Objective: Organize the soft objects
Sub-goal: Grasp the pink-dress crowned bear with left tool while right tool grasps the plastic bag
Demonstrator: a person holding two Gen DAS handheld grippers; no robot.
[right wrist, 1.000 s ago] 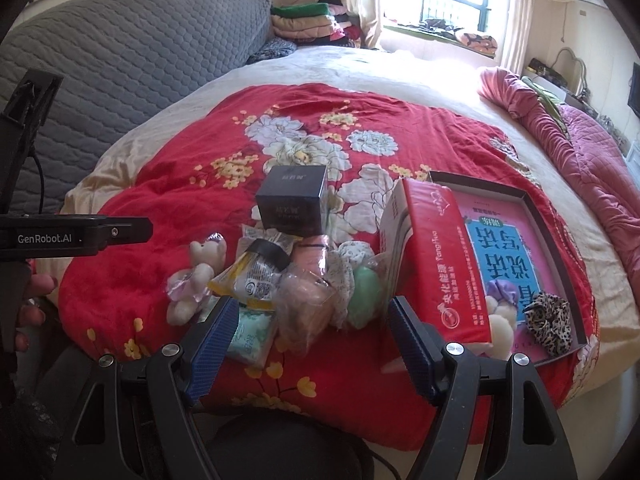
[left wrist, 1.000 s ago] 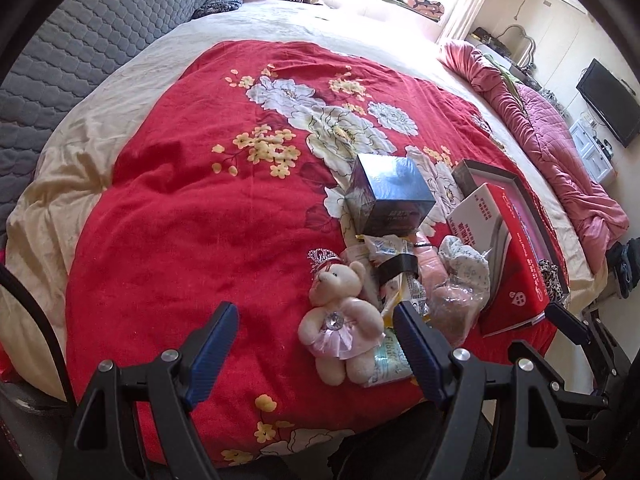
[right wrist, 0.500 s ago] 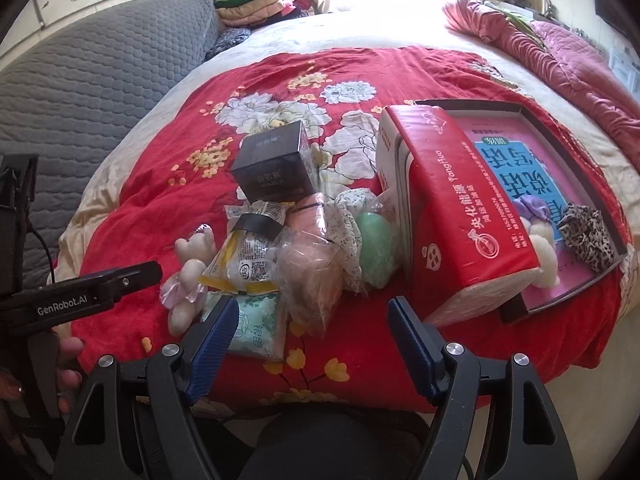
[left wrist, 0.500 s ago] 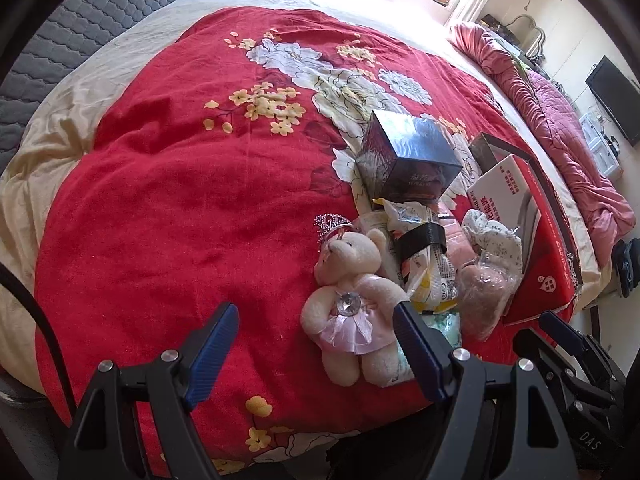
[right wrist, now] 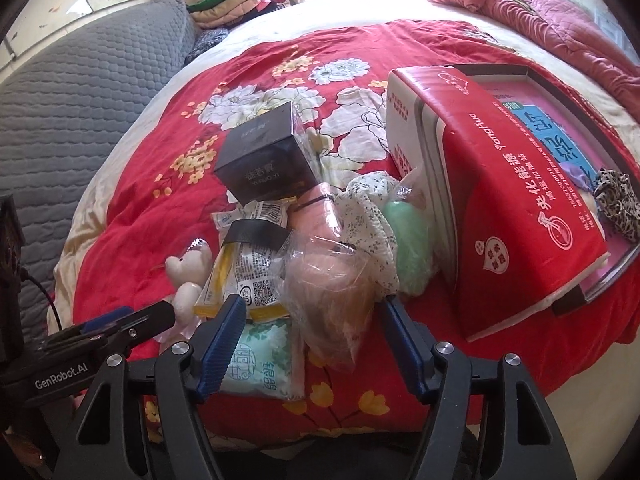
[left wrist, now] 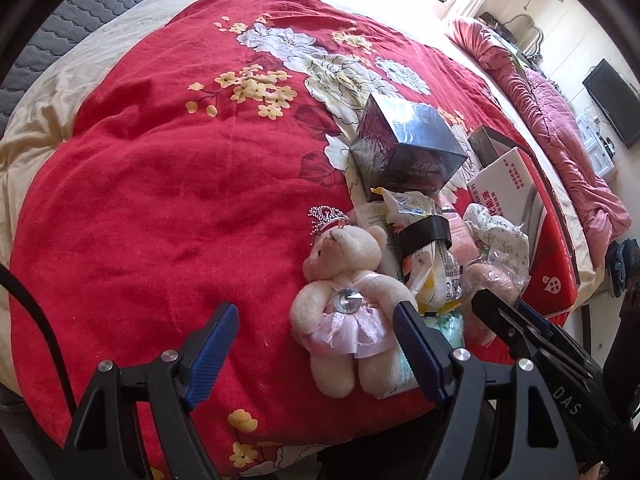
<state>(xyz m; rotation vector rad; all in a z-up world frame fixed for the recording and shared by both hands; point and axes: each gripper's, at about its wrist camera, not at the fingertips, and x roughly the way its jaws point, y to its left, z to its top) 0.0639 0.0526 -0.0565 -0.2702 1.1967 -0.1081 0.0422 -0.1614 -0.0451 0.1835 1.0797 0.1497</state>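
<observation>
A small cream teddy bear [left wrist: 348, 300] in a pink dress lies on the red flowered blanket [left wrist: 160, 184]; it also shows in the right wrist view [right wrist: 186, 276]. My left gripper [left wrist: 316, 344] is open, its right finger beside the bear. My right gripper [right wrist: 312, 332] is open around the near end of a clear bag holding a pinkish soft thing [right wrist: 328, 288]. Beside it lie a floral cloth [right wrist: 368, 216], a green soft piece [right wrist: 408, 236], a yellow snack packet [right wrist: 240, 272] and a green tissue pack [right wrist: 260, 364].
A dark shiny box [right wrist: 264, 160] stands behind the pile. A red and white carton [right wrist: 500, 200] leans on an open pink tray [right wrist: 560, 120] holding a leopard scrunchie [right wrist: 618, 200]. A grey headboard [right wrist: 60, 100] is at the left, a pink quilt [left wrist: 560, 120] at the right.
Both grippers have moved forward and lower toward the pile. The bear now sits at my left gripper's right finger, and the clear bag lies between my right gripper's fingers.
</observation>
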